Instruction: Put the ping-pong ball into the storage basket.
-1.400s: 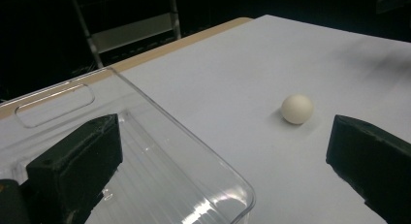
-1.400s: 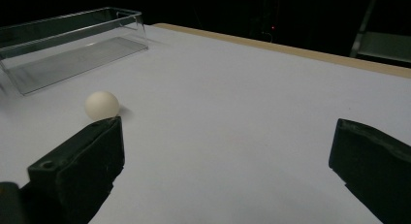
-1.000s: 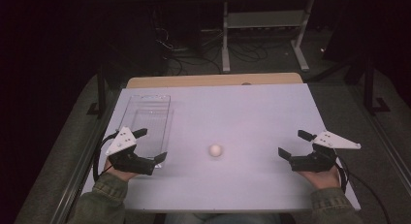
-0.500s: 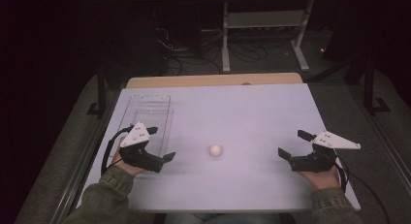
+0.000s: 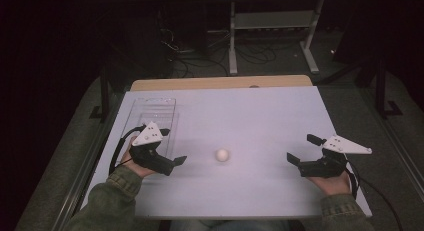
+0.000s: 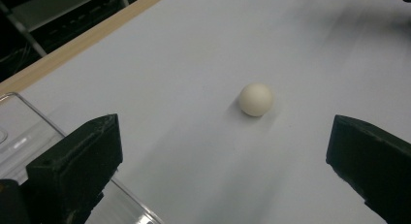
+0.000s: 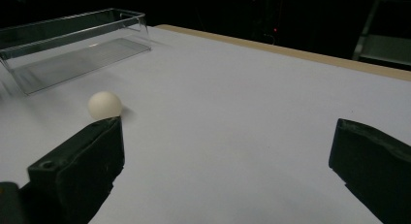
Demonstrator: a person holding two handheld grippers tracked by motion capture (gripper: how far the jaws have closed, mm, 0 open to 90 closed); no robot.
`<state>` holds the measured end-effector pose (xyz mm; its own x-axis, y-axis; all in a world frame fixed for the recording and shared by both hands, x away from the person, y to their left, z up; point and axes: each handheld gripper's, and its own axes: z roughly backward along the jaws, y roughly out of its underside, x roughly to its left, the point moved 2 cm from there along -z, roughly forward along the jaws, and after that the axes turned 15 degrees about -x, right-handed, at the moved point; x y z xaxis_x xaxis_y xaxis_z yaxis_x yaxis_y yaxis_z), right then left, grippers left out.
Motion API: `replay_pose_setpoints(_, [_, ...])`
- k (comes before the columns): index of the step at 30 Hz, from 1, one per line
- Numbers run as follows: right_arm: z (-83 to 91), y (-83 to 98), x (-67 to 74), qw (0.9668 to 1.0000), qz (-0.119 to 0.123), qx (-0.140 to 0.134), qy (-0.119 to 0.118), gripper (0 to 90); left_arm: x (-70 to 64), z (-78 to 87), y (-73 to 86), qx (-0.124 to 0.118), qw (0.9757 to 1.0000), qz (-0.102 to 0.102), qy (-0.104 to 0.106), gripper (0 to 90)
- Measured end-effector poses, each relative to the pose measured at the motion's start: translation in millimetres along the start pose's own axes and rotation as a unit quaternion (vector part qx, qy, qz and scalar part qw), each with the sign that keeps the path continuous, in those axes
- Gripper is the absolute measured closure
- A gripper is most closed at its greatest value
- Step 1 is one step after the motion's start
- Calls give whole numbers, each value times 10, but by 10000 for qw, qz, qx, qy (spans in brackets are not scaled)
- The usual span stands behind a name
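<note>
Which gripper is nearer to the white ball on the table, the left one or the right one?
The left. The left gripper has its jaws open just to the left of the white ball. The right gripper is also open but farther away on the ball's other side.

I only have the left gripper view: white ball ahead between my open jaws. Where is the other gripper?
Observer: The right gripper sits at the table's right side, low over the surface, apart from the ball.
Operator: Is it open?
Observer: Yes, its jaws are wide apart and hold nothing.
Operator: How long is that clear tray beside me?
Observer: The clear tray runs from the left gripper toward the table's far edge; it looks empty.
</note>
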<state>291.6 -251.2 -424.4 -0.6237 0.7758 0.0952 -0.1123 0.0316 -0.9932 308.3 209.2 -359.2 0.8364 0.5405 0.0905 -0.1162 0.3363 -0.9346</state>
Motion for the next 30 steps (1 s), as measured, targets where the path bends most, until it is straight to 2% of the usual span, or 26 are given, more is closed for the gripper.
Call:
replay_pose_setpoints(6, [-2,2,4,10000,-1,9,-20,0,-23,-85,-24,149,9998,-98,125,0])
replay_pose_setpoints(15, [-4,3,9,10000,19,32,-27,0,-29,-179,-50,251,9993,-50,276,0])
replay_pose_setpoints(30, [-7,9,11,10000,1,58,-48,0,-73,-346,-118,446,9976,-202,481,0])
